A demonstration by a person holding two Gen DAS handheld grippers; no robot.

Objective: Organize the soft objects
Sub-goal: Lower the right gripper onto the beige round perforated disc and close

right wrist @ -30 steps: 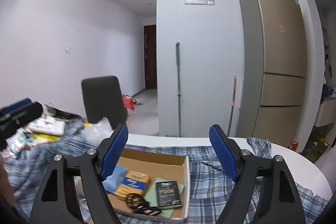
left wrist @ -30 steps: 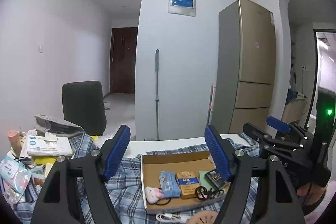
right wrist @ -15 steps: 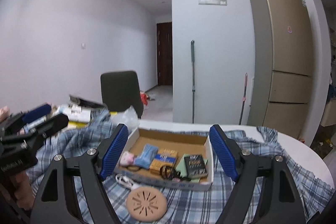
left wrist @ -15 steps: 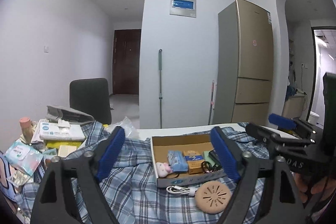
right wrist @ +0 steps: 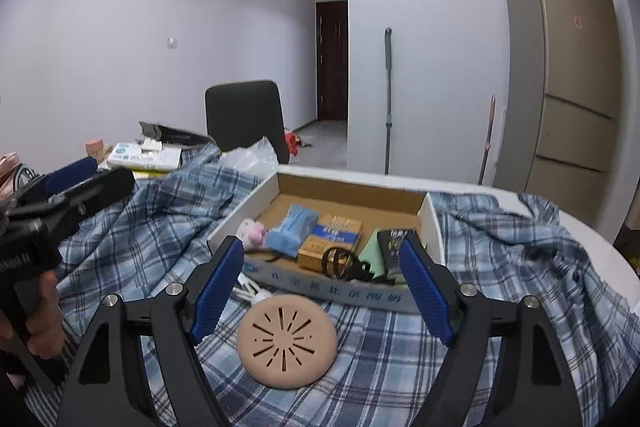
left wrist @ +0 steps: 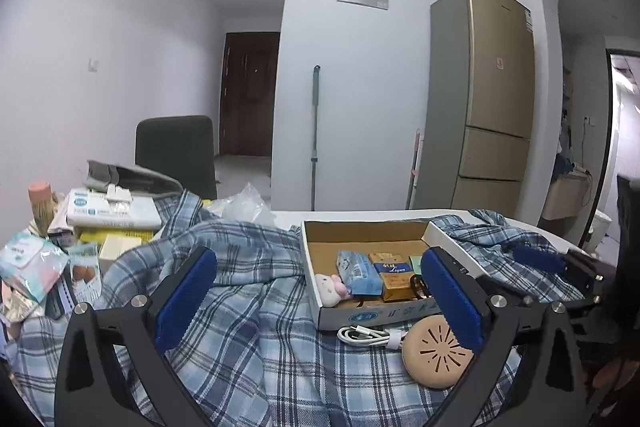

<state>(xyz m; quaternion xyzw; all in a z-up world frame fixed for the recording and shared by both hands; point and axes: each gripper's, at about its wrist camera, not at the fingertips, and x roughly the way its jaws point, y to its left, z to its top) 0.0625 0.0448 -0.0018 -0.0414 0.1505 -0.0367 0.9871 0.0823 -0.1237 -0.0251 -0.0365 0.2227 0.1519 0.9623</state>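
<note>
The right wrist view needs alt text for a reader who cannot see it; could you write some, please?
An open right gripper hovers over a plaid shirt, framing a round tan disc. Behind sits a cardboard box of small items.

Both lower now toward the plaid shirt [left wrist: 248, 307]; left gripper [left wrist: 316, 301] jaws opening wider, empty; round beige disc [right wrist: 286, 341] newly in view, near.

Even, cool indoor light, soft shadows, sharp focus, strong fisheye bending, black vignette at the corners
</note>
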